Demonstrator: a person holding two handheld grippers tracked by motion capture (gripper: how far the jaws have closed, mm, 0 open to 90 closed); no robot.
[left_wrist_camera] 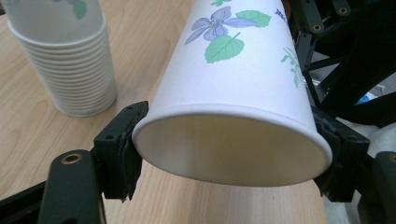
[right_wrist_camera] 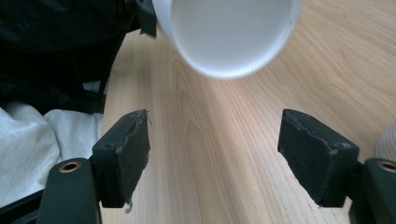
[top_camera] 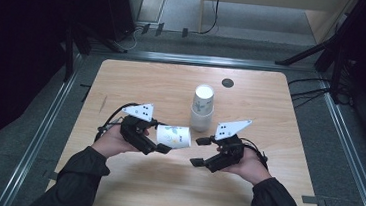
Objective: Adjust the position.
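A white paper cup (top_camera: 174,135) printed with a purple flower and green leaves lies sideways above the desk (top_camera: 271,98), pinched near its rim by the left claw (top_camera: 160,142); its two black pads press opposite sides of the rolled rim. The right claw (top_camera: 200,151) stands wide apart, nothing between its worn, rough-edged pads, facing the cup's base. Behind, a stack of nested cups (top_camera: 202,108) stands upright on the smooth pale wood-grain top.

Stack of white paper cups (top_camera: 202,109): centre of frame, on wooden counter (top_camera: 137,84).
Single flower-printed paper cup (top_camera: 173,135): lower left of stack, between left tool (top_camera: 159,145) and right tool (top_camera: 201,152).
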